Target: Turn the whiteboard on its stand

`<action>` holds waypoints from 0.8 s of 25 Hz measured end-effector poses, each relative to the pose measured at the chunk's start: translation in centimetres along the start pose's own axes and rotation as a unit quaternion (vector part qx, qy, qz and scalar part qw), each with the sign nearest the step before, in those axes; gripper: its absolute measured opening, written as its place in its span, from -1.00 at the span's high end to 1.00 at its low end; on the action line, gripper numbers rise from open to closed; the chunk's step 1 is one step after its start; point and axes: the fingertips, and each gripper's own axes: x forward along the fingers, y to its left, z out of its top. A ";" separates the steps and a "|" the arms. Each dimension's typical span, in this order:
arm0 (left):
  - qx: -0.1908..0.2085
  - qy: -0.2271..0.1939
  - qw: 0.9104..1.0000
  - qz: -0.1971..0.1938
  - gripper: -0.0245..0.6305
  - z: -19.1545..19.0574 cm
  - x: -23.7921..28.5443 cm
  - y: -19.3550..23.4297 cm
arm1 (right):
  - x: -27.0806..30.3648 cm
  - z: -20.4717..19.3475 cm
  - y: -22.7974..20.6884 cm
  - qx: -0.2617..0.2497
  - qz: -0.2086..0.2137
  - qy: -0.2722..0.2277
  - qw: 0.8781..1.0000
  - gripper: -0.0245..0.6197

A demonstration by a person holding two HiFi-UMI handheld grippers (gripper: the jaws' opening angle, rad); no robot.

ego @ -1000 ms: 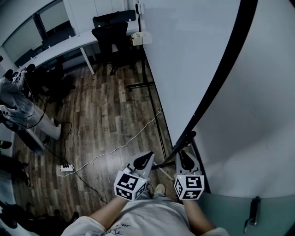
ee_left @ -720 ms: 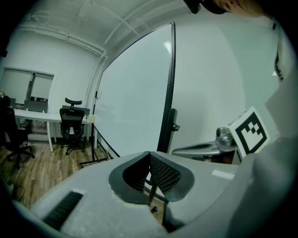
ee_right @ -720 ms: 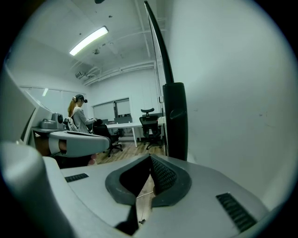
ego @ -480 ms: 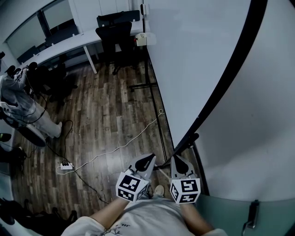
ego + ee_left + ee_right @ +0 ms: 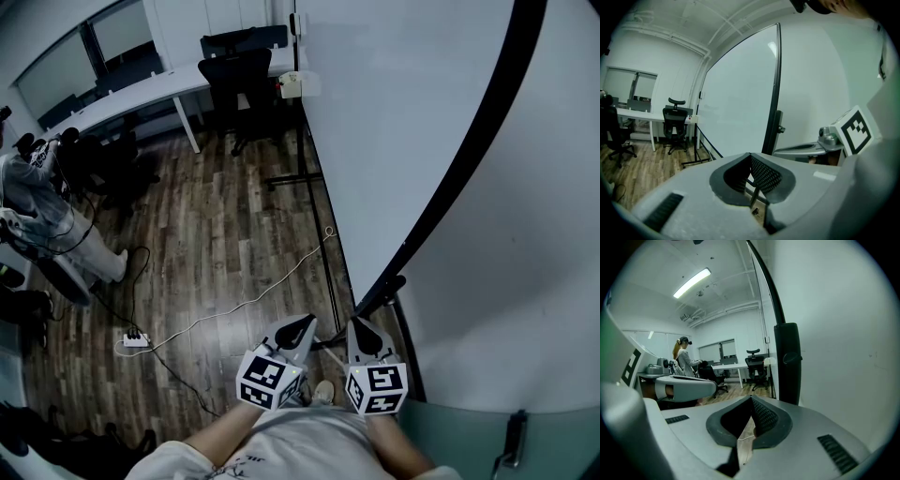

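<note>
- The whiteboard [image 5: 394, 122] stands upright on its stand [image 5: 302, 176], and we see it almost edge-on, with its black frame running up close beside the white wall [image 5: 525, 234]
- At the near end of the board, a black side post [image 5: 380, 289] with a round knob rises from the stand
- Our right claw [image 5: 360, 325] has its pads together and nothing between them
- Its tip points at the side post and lies just short of it; in the right gripper view the post rises just to the right of the tips, and we cannot tell whether they touch
- Our left claw [image 5: 300, 326] is also closed and empty
- It sits just to the left of the right one, apart from the board, and a thin black bar of the stand shows through the gap below its pads
- We hold both claws low in front of us, side by side, with their marker cubes towards us
- On the wooden floor [image 5: 216, 234] a white cable [image 5: 253, 300] runs from a power strip [image 5: 136, 341] towards the foot of the stand
- Beyond the far end of the board a black office chair [image 5: 246, 80] stands at a long white tabletop [image 5: 141, 94]
- A person [image 5: 33, 197] is at the left edge of the room, well apart from the board
</note>
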 end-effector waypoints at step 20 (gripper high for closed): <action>-0.001 -0.001 1.000 -0.001 0.90 0.1 0.0 0.1 | 0.2 0.1 0.5 -0.004 0.010 0.003 1.000 0.90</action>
